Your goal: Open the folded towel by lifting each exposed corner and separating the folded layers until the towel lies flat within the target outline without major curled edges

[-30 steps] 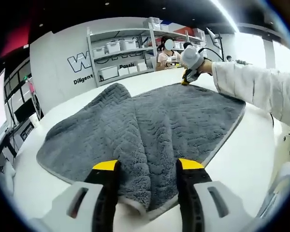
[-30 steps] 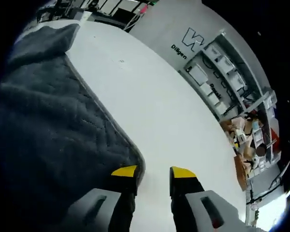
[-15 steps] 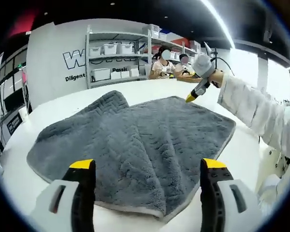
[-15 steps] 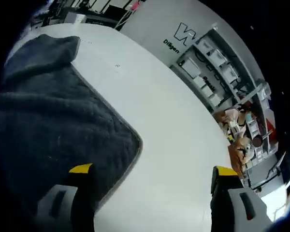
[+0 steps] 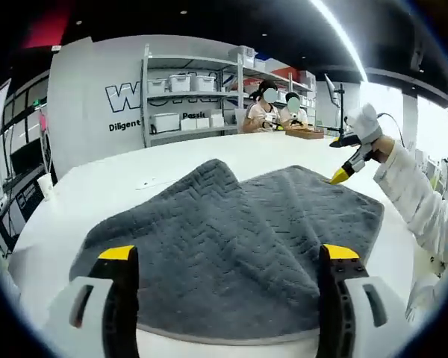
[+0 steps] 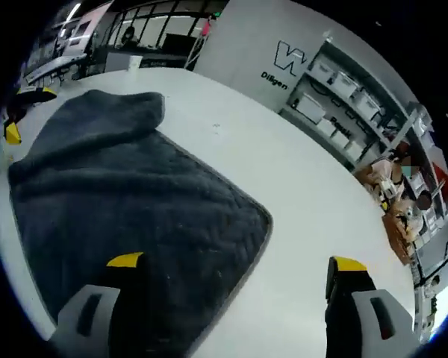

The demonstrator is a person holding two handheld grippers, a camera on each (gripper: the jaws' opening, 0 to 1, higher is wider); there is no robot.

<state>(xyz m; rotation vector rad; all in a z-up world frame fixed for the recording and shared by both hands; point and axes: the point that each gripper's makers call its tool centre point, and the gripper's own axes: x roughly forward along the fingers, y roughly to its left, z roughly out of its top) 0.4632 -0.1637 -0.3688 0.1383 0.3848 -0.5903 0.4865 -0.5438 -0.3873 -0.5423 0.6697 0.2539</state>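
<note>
Lying spread on the round white table (image 5: 97,186), the thick grey plush towel (image 5: 231,246) looks soft, limp and light — best pinched at the raised fold (image 5: 213,175) beyond its middle or at a bound corner — while left gripper (image 5: 228,257) and right gripper (image 6: 235,265) stand wide apart, empty.

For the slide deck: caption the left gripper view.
Open left gripper over a grey towel spread on a white table, right gripper at its far corner.
</note>
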